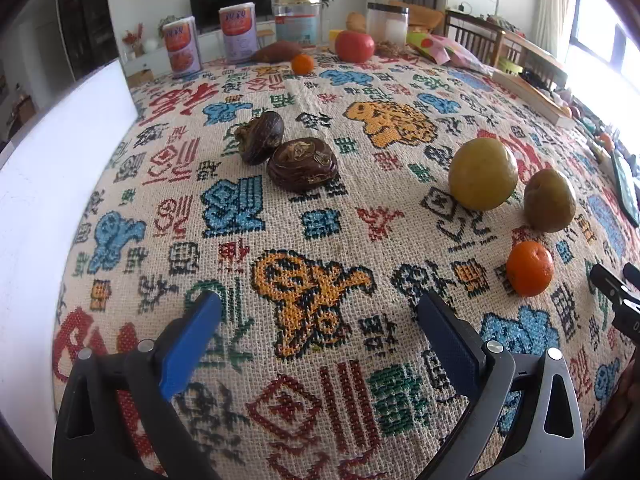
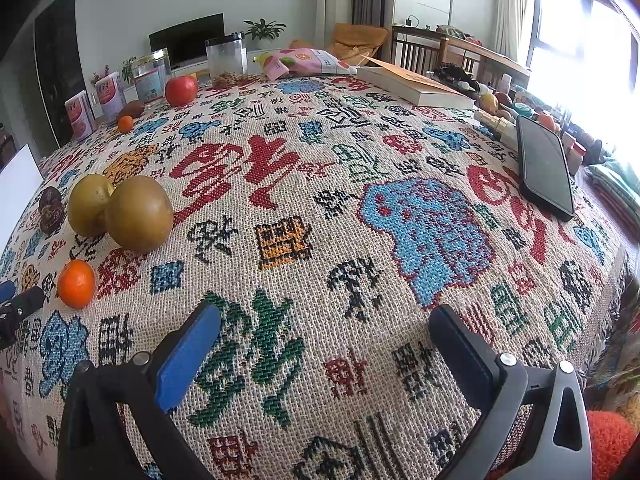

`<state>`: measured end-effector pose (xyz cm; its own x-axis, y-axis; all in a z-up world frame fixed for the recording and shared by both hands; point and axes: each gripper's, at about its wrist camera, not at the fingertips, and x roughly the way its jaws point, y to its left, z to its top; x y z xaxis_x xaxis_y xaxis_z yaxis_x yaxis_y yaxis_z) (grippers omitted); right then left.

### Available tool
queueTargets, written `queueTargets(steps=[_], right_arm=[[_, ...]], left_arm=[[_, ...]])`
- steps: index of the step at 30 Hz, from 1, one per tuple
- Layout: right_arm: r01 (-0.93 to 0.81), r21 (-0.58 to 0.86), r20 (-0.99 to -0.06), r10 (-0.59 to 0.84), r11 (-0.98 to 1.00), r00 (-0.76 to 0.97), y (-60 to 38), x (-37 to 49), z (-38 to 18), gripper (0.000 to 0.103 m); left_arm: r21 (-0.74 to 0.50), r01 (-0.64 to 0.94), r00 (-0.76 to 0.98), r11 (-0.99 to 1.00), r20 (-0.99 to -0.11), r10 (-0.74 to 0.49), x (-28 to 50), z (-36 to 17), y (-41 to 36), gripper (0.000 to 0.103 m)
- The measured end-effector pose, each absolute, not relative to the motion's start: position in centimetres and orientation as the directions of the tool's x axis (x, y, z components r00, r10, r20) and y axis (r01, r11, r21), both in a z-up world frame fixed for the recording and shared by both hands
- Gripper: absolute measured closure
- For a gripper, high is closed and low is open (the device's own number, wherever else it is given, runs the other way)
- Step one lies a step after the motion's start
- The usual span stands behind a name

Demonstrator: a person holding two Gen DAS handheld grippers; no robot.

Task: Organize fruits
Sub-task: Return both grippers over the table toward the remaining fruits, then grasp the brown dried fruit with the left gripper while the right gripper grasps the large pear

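Observation:
Two dark brown wrinkled fruits (image 1: 302, 164) lie side by side mid-table on the patterned cloth. To their right sit two yellow-green pears (image 1: 483, 174) (image 2: 139, 213) and, nearer, a small orange (image 1: 530, 268) (image 2: 76, 283). A second small orange (image 1: 302, 64) and a red apple (image 1: 354, 46) (image 2: 181, 90) rest at the far edge. My left gripper (image 1: 320, 308) hovers open over bare cloth in front of the brown fruits, nothing between its blue pads. My right gripper (image 2: 326, 320) is open too, over cloth right of the pears; its tip (image 1: 612, 284) shows at the left wrist view's right edge.
Cans (image 1: 238, 32), a clear jar (image 1: 387, 22) and a sweet potato (image 1: 276, 51) line the far edge. A book (image 2: 416, 86), a black phone (image 2: 546, 168) and small clutter lie on the right side. A white board (image 1: 60, 184) stands at the left.

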<state>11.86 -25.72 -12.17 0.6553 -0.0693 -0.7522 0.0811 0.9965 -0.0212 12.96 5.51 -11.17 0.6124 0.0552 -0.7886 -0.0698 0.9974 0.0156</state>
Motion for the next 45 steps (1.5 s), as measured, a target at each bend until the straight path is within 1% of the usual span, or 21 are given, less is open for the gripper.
queueTargets(steps=[36,38,39,42,43,45], right_arm=[[0.066,-0.027,-0.756,-0.063,0.997,0.651,-25.7,11.8,-12.3,0.0],[0.066,-0.027,-0.756,-0.064,0.997,0.651,-25.7,11.8,-12.3,0.0],[0.066,-0.028,-0.756,-0.064,0.997,0.651,-25.6,11.7,-12.3,0.0],[0.067,-0.027,-0.757,-0.064,0.997,0.651,-25.7,11.7,-12.3,0.0],[0.068,-0.027,-0.757,-0.064,0.997,0.65,-25.7,11.7,-12.3,0.0],[0.067,-0.027,-0.757,-0.064,0.997,0.65,-25.7,11.7,-12.2,0.0]], left_arm=[[0.015,-0.073,0.613,0.997,-0.788,0.057,12.9,-11.1,5.5,0.003],[-0.011,-0.065,0.615,0.998,-0.788,0.031,12.8,-11.0,5.8,0.004],[-0.044,-0.058,0.619,0.997,-0.785,0.001,12.8,-10.9,6.2,0.004],[-0.26,-0.049,0.635,0.964,-0.753,-0.171,13.3,-10.0,8.6,0.004],[-0.298,-0.074,0.628,0.952,-0.755,-0.188,14.2,-9.8,9.2,0.004],[-0.291,-0.118,0.602,0.949,-0.781,-0.165,16.2,-9.7,9.6,0.004]])
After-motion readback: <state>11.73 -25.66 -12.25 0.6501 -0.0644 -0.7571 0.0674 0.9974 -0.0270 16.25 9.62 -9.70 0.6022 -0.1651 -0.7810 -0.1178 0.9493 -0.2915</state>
